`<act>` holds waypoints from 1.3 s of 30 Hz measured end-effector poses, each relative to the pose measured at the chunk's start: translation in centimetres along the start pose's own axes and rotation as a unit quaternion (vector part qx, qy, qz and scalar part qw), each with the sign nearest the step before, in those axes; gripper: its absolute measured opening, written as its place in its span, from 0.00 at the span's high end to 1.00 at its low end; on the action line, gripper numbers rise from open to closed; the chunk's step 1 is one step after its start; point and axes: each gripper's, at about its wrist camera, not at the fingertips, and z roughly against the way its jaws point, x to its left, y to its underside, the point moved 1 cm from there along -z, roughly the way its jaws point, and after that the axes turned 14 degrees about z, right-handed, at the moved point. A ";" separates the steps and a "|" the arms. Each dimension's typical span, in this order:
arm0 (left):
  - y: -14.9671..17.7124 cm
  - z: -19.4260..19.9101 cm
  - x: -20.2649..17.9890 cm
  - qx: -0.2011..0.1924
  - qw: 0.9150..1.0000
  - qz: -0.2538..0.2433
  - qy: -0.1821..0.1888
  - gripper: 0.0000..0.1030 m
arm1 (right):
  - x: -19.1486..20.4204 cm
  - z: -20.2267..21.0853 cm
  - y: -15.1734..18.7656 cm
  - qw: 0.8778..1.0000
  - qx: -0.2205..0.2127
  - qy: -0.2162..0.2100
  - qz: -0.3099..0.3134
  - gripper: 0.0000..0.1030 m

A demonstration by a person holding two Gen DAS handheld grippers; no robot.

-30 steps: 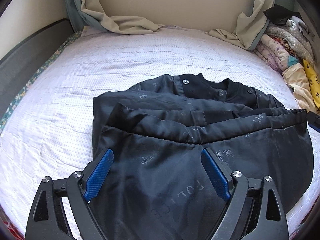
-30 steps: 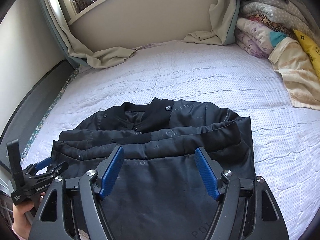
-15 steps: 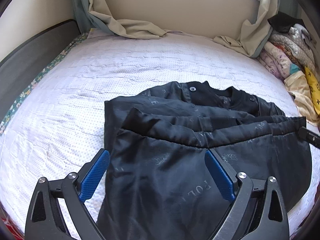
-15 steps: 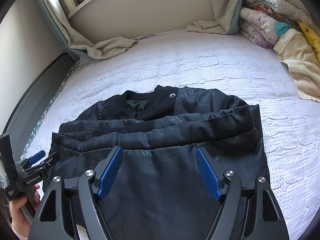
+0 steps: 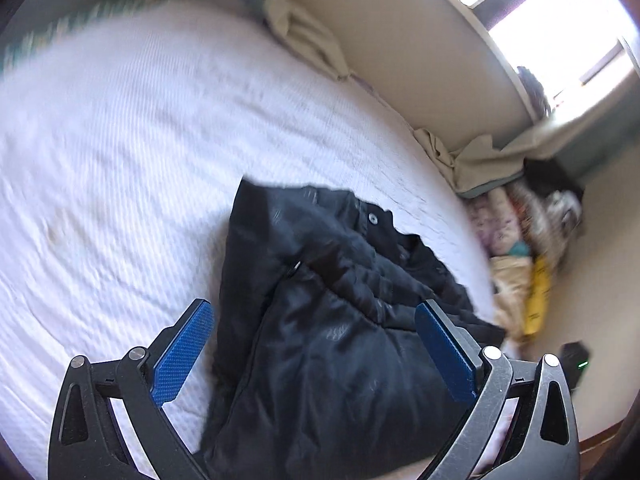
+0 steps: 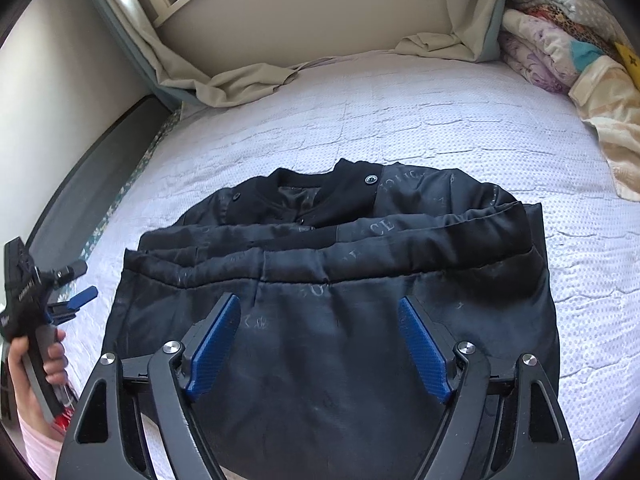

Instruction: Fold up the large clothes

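A black jacket [image 6: 340, 240] lies folded on the white bed [image 6: 400, 120], collar and snap buttons at the far side. My right gripper [image 6: 318, 300] hovers over its near part, jaws opening, with cloth below them but nothing pinched. My left gripper [image 5: 314, 306] is tilted over the jacket [image 5: 340, 360] near its left edge, and its jaws are opening wide with nothing gripped. In the right wrist view the left gripper [image 6: 60, 292] shows beside the jacket's left edge, held by a hand [image 6: 48, 360]. The left wrist view is blurred.
Beige curtains [image 6: 248, 84] pool at the head of the bed under a window sill. A pile of folded blankets [image 6: 560, 52] fills the far right corner. A dark bed frame [image 6: 92, 184] runs along the left side. A small black device [image 5: 576, 360] lies at the right.
The left wrist view has rolled and swung sideways, and its jaws have spread wider. The left gripper now sits farther toward the jacket's left edge. The right gripper's jaws have widened a little.
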 end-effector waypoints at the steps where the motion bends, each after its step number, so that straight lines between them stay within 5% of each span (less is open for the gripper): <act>1: -0.1 -0.2 0.9 0.014 1.000 0.015 0.003 0.01 | 0.1 0.0 0.1 1.000 0.001 -0.001 0.003 0.23; 11: 1.7 -2.0 6.1 0.102 0.990 0.098 0.023 0.01 | 1.3 -0.8 0.3 0.999 0.019 -0.013 0.032 0.23; 21: 4.9 -3.3 8.0 0.137 0.977 0.158 0.031 0.01 | 2.2 -0.3 0.2 0.998 0.012 -0.008 0.054 0.23; 35: 6.3 -4.0 7.4 0.068 0.976 0.194 0.066 0.01 | 1.3 -0.3 0.5 0.999 0.011 -0.015 0.027 0.23; 37: 6.4 -4.1 6.8 0.047 0.981 0.180 0.062 0.06 | 1.2 -0.6 0.6 1.000 0.015 -0.006 0.025 0.23; 39: 6.6 -4.5 6.3 0.035 0.983 0.172 0.047 0.22 | 0.7 -1.1 0.8 1.000 0.020 0.008 0.020 0.29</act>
